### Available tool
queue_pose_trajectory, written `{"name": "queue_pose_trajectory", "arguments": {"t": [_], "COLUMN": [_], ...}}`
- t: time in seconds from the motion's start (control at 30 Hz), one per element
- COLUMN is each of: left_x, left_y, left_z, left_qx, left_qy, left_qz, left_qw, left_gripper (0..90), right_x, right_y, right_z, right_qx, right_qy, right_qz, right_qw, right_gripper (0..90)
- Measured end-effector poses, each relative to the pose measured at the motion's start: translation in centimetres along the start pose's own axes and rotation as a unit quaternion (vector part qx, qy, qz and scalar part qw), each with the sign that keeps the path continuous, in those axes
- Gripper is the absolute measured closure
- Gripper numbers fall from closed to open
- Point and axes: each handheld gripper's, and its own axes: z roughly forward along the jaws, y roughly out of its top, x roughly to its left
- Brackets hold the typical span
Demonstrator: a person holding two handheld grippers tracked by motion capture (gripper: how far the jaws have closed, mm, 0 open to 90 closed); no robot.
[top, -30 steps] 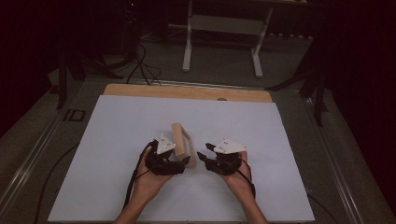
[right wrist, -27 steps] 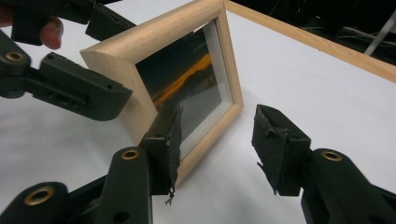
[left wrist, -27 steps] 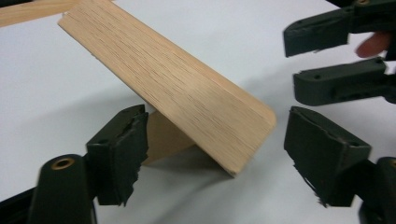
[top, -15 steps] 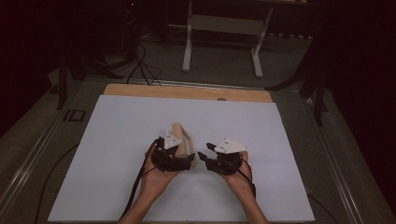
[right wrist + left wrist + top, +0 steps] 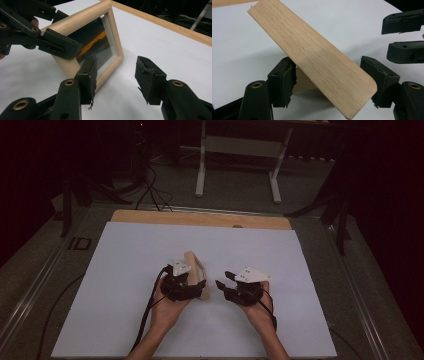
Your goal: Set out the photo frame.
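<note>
A light wooden picture frame (image 5: 192,262) with a glass front stands tilted on the white sheet (image 5: 125,270). My left gripper (image 5: 199,287) has its jaws on either side of the frame's wooden side (image 5: 312,50). They have just been closing, and both pads touch the wood. In the right gripper view the frame (image 5: 82,18) shows its glass, with the left gripper's jaw lying across it. My right gripper (image 5: 222,282) stands open just right of the frame, and nothing lies between its fingers (image 5: 116,77). Its left pad (image 5: 88,75) is close to the frame's lower edge.
The white sheet covers a wooden table whose bare edge (image 5: 200,218) runs along the back. Cables trail from both grippers toward the person. Beyond the table, on a dark floor, stand a metal stand's legs (image 5: 202,185) and loose cables.
The left gripper has edged in on the frame and its jaws have come in against the wood. The frame leans a little differently. The right gripper has stayed put.
</note>
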Motion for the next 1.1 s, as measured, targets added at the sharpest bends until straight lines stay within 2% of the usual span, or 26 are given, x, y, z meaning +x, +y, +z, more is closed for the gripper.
{"name": "queue_pose_trajectory", "arguments": {"t": [0.77, 1.1], "left_x": [-0.08, -0.38], "left_y": [0.35, 0.19], "left_z": [0.06, -0.28], "left_qx": [0.004, 0.004], "left_qy": [-0.019, -0.006], "left_qz": [0.015, 0.055], "left_qw": [0.9997, 0.9984], "left_gripper": [50.0, 58.5], "right_x": [-0.29, -0.48], "right_y": [0.17, 0.43], "right_z": [-0.46, -0.92], "right_qx": [-0.005, -0.014], "right_qy": [-0.006, -0.01], "right_qz": [0.003, 0.007], "right_qw": [1.0, 0.9998], "right_gripper": [50.9, 50.2]}}
